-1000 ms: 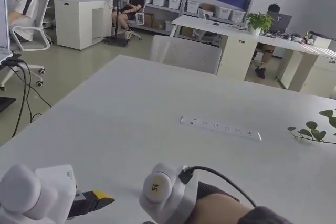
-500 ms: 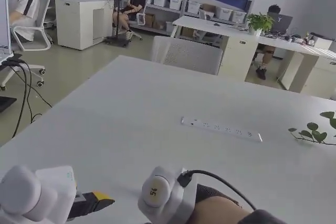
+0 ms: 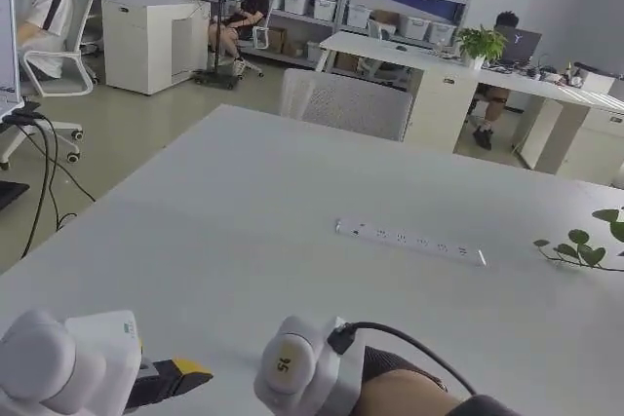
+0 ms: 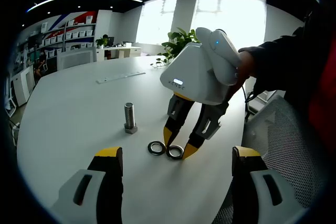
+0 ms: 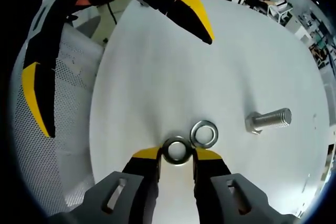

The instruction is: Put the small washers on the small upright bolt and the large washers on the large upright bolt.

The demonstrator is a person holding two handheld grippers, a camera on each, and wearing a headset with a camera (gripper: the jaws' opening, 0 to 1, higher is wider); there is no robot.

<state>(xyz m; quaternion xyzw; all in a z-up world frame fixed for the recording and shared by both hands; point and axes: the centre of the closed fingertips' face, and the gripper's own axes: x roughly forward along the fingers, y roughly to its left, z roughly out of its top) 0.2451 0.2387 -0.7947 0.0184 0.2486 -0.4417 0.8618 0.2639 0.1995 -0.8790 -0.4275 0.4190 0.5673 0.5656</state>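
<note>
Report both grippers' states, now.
Left gripper: open, holding nothing.
Right gripper: closed on a washer that lies on the table.

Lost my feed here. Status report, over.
Left gripper open. Right gripper shut on one washer, flat on table; second washer beside it. Bolt upright, bare. Nothing between washers and bolt.

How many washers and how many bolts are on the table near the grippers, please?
Washers: 2, the gripped washer in the right gripper and the loose washer beside it.
Bolts: 1, the upright bolt.
Total: 3.
</note>
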